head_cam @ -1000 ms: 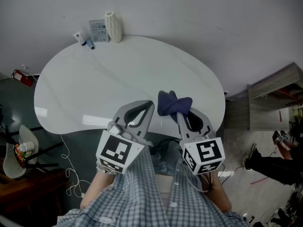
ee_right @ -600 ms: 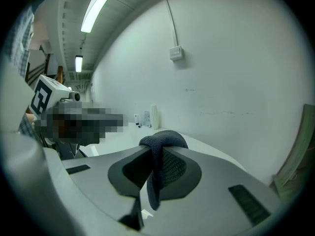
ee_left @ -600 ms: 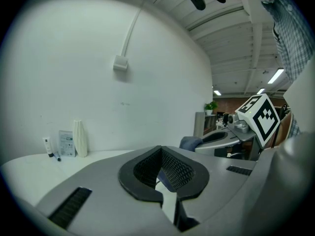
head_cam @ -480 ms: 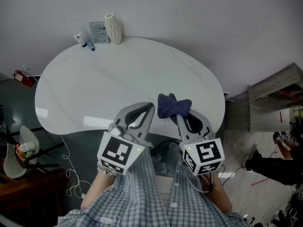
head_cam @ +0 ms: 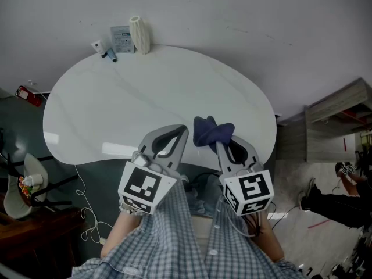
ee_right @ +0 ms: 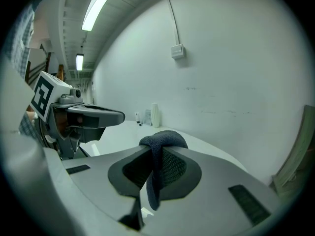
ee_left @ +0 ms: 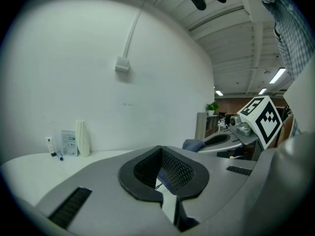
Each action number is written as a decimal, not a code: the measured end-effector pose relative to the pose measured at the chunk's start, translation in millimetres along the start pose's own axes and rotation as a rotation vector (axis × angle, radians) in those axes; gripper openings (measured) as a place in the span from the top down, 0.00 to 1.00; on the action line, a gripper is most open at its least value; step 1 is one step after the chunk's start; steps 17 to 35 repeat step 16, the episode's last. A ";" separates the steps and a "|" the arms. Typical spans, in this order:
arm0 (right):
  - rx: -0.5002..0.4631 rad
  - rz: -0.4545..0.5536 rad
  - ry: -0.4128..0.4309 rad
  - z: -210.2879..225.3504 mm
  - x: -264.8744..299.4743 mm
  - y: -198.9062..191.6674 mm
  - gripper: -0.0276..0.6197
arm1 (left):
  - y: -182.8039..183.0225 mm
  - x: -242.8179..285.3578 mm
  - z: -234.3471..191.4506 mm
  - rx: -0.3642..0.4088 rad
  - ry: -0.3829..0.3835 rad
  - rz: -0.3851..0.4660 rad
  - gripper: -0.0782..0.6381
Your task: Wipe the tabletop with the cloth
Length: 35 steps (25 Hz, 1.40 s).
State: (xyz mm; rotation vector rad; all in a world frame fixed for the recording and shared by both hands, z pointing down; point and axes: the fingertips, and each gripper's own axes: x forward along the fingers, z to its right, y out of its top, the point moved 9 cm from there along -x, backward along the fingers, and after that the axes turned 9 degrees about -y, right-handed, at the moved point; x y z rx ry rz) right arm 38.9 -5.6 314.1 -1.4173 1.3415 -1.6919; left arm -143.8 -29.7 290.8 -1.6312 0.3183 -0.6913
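From the head view, the right gripper holds the dark cloth over the table's near edge, with the left gripper just beside. The left gripper view shows its jaws together and empty. The right gripper view shows jaws clamped on the cloth.

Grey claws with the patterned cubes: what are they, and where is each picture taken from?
They are hand-held grippers; a person holds one in each hand, and the cubes are part of them. The top-down picture comes from a camera on the person's head; the other two from cameras riding on each gripper, looking along its jaws. The right gripper is shut on a dark blue cloth near the front edge of the white table. The left gripper is shut and empty. A white vase stands at the far edge.
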 end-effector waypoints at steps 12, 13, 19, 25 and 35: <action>-0.009 -0.020 0.005 -3.4 4.1 -0.9 0.92 | -1.4 -3.8 -6.0 -0.021 0.012 0.009 0.88; -0.009 -0.021 0.006 -4.2 4.3 -0.6 0.92 | -1.5 -4.0 -6.3 -0.021 0.012 0.008 0.88; -0.011 -0.022 0.010 -5.5 5.0 -0.2 0.92 | -1.5 -4.1 -7.4 -0.021 0.012 0.008 0.88; -0.011 -0.022 0.010 -5.5 5.0 -0.2 0.92 | -1.5 -4.1 -7.4 -0.021 0.012 0.008 0.88; -0.011 -0.022 0.010 -5.5 5.0 -0.2 0.92 | -1.5 -4.1 -7.4 -0.021 0.012 0.008 0.88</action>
